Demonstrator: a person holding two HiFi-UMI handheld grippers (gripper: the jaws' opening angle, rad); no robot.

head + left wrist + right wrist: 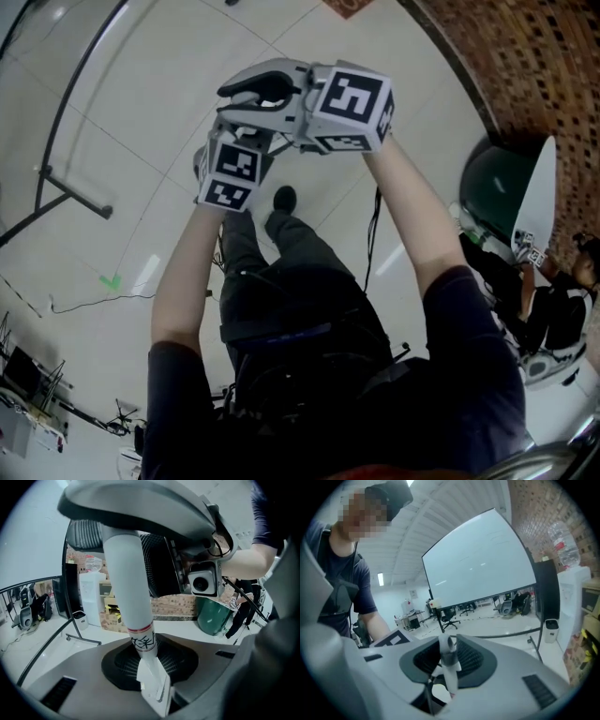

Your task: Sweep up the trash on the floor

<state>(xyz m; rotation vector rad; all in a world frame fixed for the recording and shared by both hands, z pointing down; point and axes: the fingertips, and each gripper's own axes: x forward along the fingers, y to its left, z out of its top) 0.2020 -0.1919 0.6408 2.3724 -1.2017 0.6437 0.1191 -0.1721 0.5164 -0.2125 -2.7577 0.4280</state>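
Head view, arms: both bare forearms reach forward from dark short sleeves and bring the two grippers close together above the pale tiled floor (122, 141).
Left gripper (242, 131): the lower of the two, with its marker cube turned toward the camera. In the left gripper view (152, 686) its jaws are clamped on the white broom handle (129, 588), just under a red band and some black print.
Right gripper (272, 89): sits just above the left one, nearly touching it. In the right gripper view (443, 677) its jaws are closed on the top end of the broom handle (449, 660), where the hang hole shows.
Handle's run: it goes from the left jaws up to the right gripper. Its lower part is hidden in every view.
Below the grippers: the person's dark trousers and a black shoe (284, 199).
Right side: a green bin (497, 187) stands against a brick wall (525, 66).
Left side: a black metal stand (66, 178), a thin cable (84, 302) and a green tape mark (111, 279).
Background: a whiteboard (478, 559), a water dispenser (91, 597) and a small white bin (79, 619).
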